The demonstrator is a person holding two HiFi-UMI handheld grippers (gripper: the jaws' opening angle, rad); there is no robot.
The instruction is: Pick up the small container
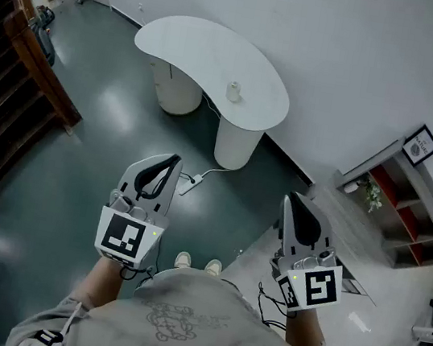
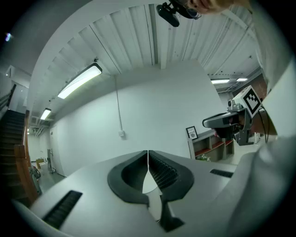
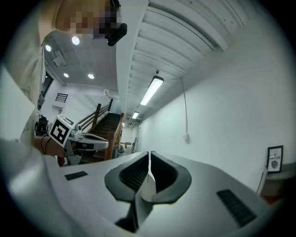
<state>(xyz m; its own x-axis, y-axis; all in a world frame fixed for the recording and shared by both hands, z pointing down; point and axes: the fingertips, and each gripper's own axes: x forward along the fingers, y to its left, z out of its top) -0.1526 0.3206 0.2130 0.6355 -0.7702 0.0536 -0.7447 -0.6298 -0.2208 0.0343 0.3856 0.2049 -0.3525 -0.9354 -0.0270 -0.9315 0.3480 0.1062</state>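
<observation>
I see a white bench (image 1: 210,57) at 12 o'clock, and the small container (image 1: 234,91) on it is cream. The floor (image 1: 102,125) is dark teal-grey. The left gripper (image 1: 175,158) and the right gripper (image 1: 290,197) are pale grey, with black fingers (image 2: 169,175) and black-and-white square markers.

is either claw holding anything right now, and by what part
Nothing is held. The left claw and right claw are both shut and empty; the small container stands untouched on the white table.

Ahead of me, white curved table (image 1: 195,51) on dark glossy floor (image 1: 78,171) by the white wall (image 1: 350,51); wooden stairs (image 1: 17,71) left, shelving (image 1: 406,210) right.
</observation>
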